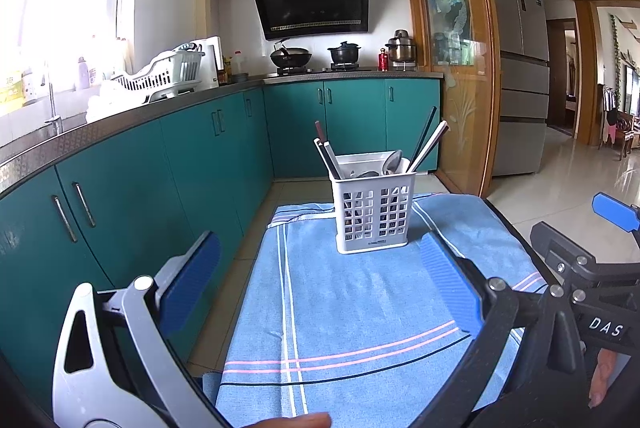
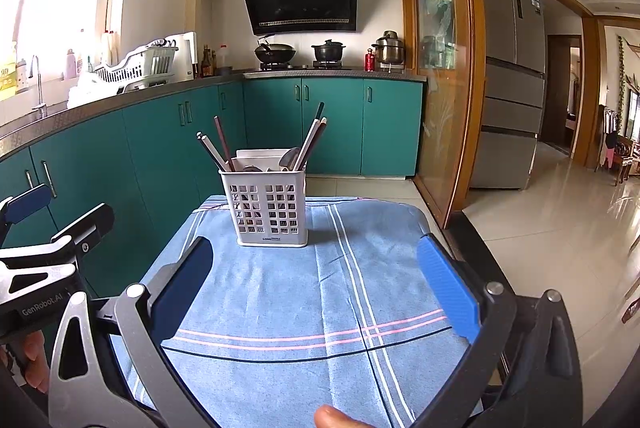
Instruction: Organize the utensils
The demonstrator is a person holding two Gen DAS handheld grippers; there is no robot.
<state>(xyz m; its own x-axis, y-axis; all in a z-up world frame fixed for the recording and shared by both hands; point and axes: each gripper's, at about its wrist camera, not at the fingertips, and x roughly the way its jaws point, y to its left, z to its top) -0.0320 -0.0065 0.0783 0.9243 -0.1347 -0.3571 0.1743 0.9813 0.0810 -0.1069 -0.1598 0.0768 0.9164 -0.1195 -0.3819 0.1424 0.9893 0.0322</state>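
- White perforated plastic utensil caddy [image 1: 373, 215] with chopsticks and spoons: 12 o'clock of left gripper [image 1: 320, 284], apart
- Right gripper [image 2: 316, 284]: caddy at 11 o'clock
- Both grippers wide, empty, over blue striped cloth [image 2: 288, 292]

Blue ribbed fingers [image 1: 448, 284] on black and silver frames, one lettered "GenRobot.AI".

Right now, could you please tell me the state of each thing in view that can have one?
Left gripper: open, holding nothing.
Right gripper: open, holding nothing.
Utensil caddy: upright on the cloth, holding utensils.
Chopsticks: in the caddy, leaning outward.
Spoon: in the caddy, bowl up.
Blue cloth: spread flat, slightly creased.
Lower cabinet doors: closed.
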